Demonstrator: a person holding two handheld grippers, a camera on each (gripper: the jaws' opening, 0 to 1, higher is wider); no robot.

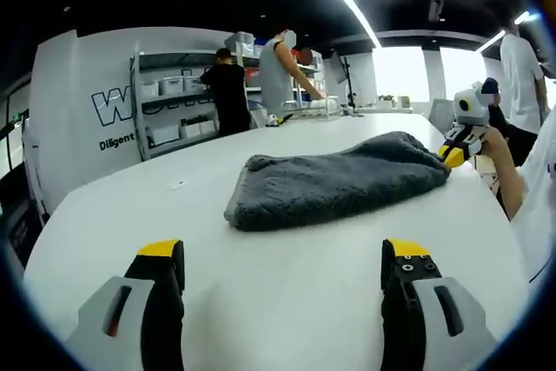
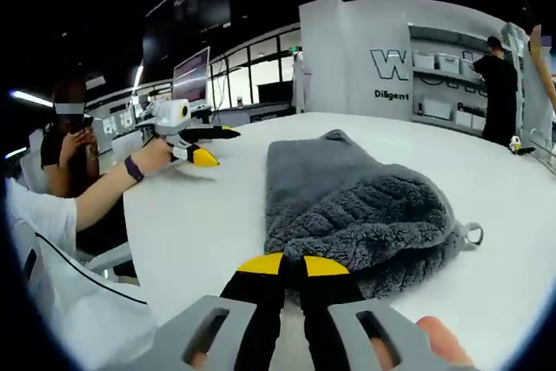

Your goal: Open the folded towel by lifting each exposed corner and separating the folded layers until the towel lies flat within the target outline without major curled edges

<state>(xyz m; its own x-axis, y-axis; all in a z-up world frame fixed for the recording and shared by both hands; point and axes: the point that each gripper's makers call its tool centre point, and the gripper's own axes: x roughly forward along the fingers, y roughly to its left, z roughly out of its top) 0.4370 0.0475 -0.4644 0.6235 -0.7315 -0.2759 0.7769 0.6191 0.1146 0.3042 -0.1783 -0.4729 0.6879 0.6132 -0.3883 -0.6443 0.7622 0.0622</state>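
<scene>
The folded grey plush towel [image 1: 343,182] lies bunched near the middle of the white table [image 1: 261,301], still doubled over. My right gripper [image 2: 293,265] has its yellow-tipped jaws pressed together at the towel's near edge, apparently pinching a corner, though I cannot be sure cloth is between them. My left gripper [image 1: 282,258] hangs wide apart, well short of the towel. I judge the first corner lift is under way; next I raise and peel that layer back.
</scene>
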